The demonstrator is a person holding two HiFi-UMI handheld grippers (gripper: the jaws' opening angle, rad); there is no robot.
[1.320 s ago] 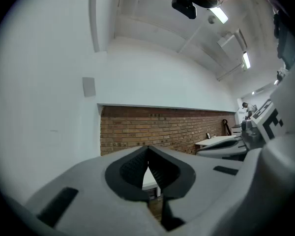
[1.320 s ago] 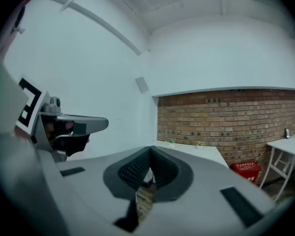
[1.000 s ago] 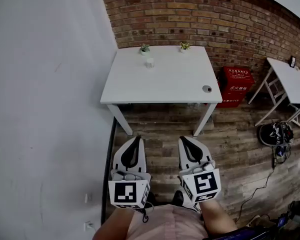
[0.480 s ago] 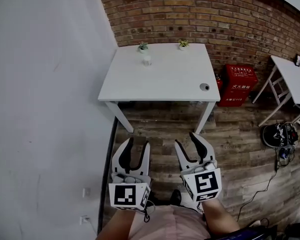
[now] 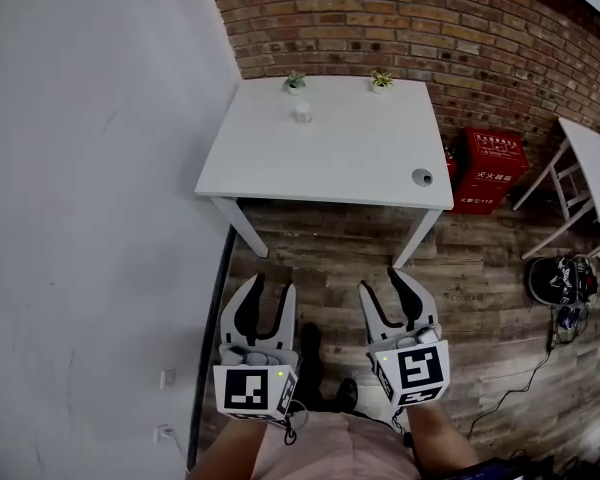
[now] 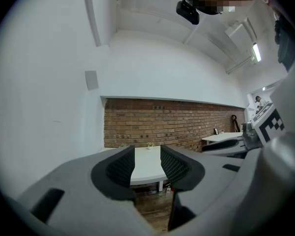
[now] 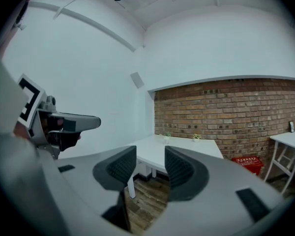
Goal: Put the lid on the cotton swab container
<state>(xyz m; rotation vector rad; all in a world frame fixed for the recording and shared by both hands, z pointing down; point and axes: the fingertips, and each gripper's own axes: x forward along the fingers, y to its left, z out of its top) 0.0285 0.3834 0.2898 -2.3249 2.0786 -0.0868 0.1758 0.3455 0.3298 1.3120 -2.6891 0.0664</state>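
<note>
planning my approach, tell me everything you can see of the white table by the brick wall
The white table has a rectangular matte top on slanted white legs, standing on the wood floor. Its far edge is by the brick wall. On it are two small potted plants at the far edge, a small white container near them, and a round grey disc by the front right corner.

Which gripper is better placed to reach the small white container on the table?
Left, marginally: the left gripper sits more nearly in line with the small white container than the right gripper. Both are short of the table, jaws closing with nothing between them.
</note>
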